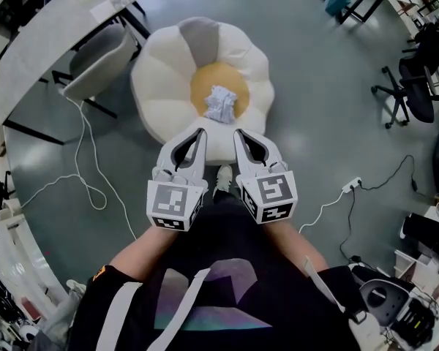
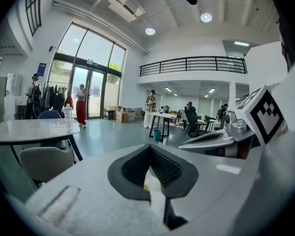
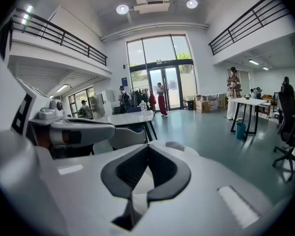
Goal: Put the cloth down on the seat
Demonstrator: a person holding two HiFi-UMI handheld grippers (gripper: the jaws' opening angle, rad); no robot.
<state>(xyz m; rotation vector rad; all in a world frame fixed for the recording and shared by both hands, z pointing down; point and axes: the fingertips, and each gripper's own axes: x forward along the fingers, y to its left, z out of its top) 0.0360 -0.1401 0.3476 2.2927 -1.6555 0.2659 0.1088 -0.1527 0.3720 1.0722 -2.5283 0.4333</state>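
A flower-shaped white seat (image 1: 164,75) with a yellow centre stands on the floor in the head view. A crumpled pale cloth (image 1: 221,103) lies on that yellow centre, free of both grippers. My left gripper (image 1: 200,131) and right gripper (image 1: 239,133) hover side by side over the seat's near edge, just short of the cloth. Both are shut with nothing between the jaws. In the left gripper view the left gripper (image 2: 157,197) has its tips together, and the right gripper (image 3: 140,195) looks the same in its own view. Neither gripper view shows the cloth.
A grey chair (image 1: 95,61) and a long white table (image 1: 44,42) stand left of the seat. White cables (image 1: 88,189) trail over the floor at left, and a power strip (image 1: 351,184) lies at right. Office chairs (image 1: 413,93) stand far right. My shoe (image 1: 224,175) is under the grippers.
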